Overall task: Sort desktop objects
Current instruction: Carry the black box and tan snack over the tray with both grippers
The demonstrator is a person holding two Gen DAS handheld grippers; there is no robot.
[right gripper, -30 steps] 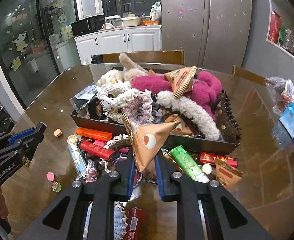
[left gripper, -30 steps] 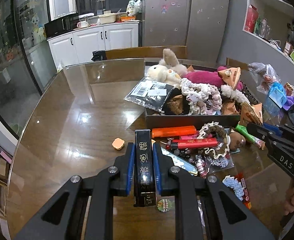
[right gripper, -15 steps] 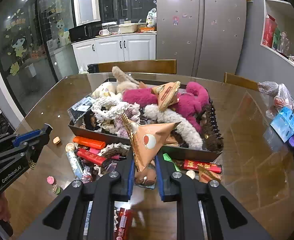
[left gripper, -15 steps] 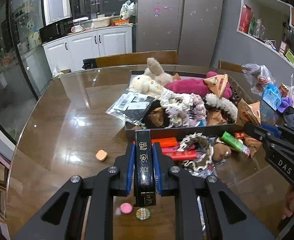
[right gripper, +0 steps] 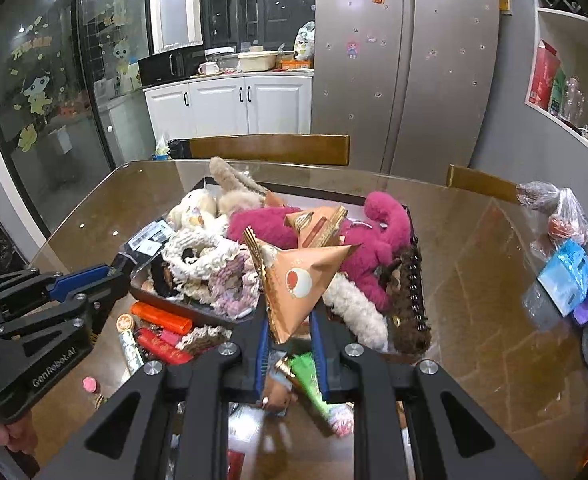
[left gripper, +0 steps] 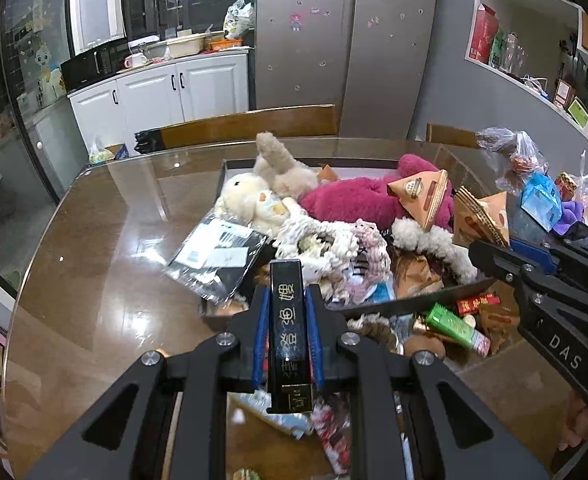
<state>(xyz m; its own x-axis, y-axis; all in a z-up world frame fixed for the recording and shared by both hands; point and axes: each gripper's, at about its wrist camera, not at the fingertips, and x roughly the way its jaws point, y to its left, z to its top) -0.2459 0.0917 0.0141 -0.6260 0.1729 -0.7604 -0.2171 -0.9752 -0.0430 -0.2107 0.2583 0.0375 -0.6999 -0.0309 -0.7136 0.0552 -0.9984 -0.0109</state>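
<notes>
My left gripper [left gripper: 287, 300] is shut on a long black box with gold characters [left gripper: 288, 332] and holds it above the near edge of the dark tray [left gripper: 434, 300]. My right gripper [right gripper: 290, 312] is shut on an orange triangular snack packet [right gripper: 298, 284], raised over the tray's [right gripper: 158, 298] near side. The tray is heaped with plush toys, a pink plush [right gripper: 374, 236], a cream plush [left gripper: 250, 196] and knitted items. The left gripper also shows in the right wrist view [right gripper: 106, 276], and the right gripper in the left wrist view [left gripper: 490, 256].
Loose items lie on the glass table in front of the tray: an orange bar [right gripper: 160, 316], a red bar [right gripper: 162, 346], a green packet [left gripper: 454, 326], small round sweets [right gripper: 89, 384]. Plastic bags [right gripper: 562, 256] crowd the right side. Wooden chairs [right gripper: 270, 148] stand behind the table.
Both grippers have risen and moved forward toward the tray, each keeping its hold. The loose items in front of the tray now sit lower in both views.
</notes>
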